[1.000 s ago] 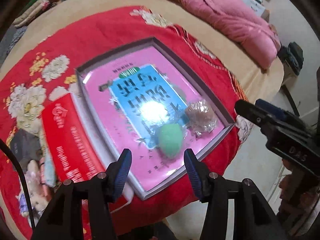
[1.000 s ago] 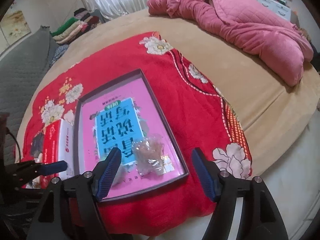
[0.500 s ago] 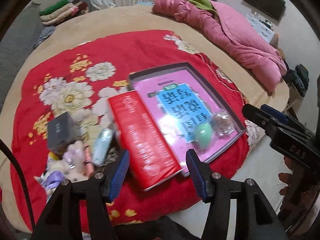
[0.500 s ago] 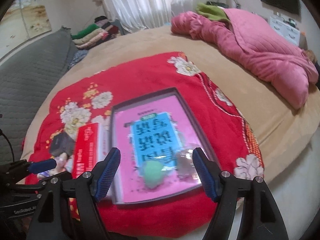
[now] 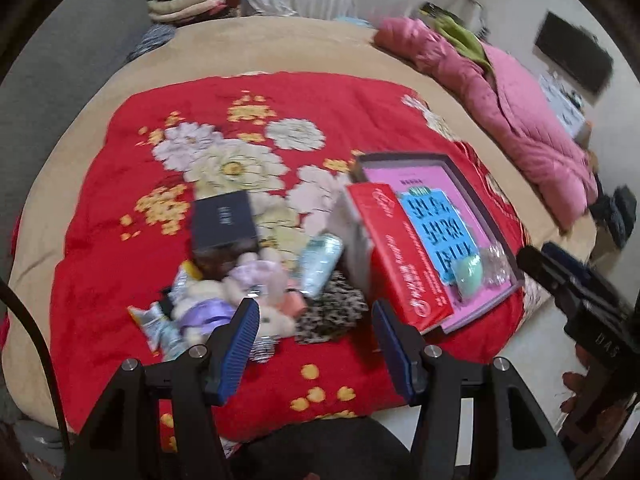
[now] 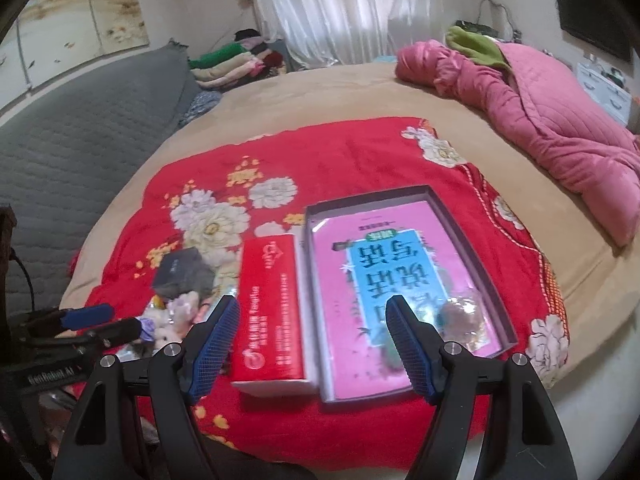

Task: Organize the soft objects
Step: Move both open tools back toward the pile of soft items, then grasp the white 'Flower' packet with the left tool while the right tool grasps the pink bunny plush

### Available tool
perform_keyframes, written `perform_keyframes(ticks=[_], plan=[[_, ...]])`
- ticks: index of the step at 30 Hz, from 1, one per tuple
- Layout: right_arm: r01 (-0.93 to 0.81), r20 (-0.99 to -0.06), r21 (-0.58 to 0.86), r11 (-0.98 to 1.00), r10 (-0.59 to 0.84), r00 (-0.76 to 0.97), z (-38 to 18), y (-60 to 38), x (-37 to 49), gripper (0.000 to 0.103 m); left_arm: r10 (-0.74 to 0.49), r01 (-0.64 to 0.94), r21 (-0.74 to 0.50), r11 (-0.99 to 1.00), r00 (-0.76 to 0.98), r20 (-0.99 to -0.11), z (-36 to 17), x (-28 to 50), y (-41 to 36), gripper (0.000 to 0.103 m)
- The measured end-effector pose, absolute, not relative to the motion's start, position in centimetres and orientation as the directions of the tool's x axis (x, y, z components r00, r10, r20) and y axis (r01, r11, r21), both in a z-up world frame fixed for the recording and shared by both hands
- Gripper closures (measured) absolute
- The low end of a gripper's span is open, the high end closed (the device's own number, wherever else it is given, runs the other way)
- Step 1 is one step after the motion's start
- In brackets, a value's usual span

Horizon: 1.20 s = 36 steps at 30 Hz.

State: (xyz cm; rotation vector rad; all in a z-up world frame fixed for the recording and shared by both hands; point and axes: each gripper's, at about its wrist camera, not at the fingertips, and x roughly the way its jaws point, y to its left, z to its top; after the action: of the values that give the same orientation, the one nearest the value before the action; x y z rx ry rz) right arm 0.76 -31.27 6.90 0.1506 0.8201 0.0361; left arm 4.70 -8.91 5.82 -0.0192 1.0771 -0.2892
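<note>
Left gripper [image 5: 314, 344] hangs above the red floral blanket [image 5: 352, 100] on the bed, jaws part open with nothing between them. Below it sits the pile of soft toys [image 5: 236, 296]: plush animals, a pale tube, a speckled pouch, beside a dark box [image 5: 223, 219]. Right gripper [image 6: 312, 344] hovers over the red box [image 6: 270, 312], jaws wide, empty. The red box lies touching the left wall of the grey tray [image 6: 468, 236]. In the tray, on the pink liner: a green sponge [image 5: 468, 274] and a clear bag [image 5: 496, 266], side by side at the near end.
</note>
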Motion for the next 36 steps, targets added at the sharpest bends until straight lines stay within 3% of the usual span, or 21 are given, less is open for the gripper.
perform_keyframes(ticks=[16,36], plan=[[-0.104,-0.720,0.130,0.986,0.166,0.674,7.6,-24.4,1.3,0.026,-0.169,0.056,-0.162,0.985,0.485,-0.858,6.6,4.4,2.8,0.045],[-0.231,-0.776,0.113,0.966,0.231,0.587,3.7,-17.8,1.4,0.026,-0.144,-0.009,-0.162,0.987,0.406,-0.902,1.5,2.8,7.4,0.045]])
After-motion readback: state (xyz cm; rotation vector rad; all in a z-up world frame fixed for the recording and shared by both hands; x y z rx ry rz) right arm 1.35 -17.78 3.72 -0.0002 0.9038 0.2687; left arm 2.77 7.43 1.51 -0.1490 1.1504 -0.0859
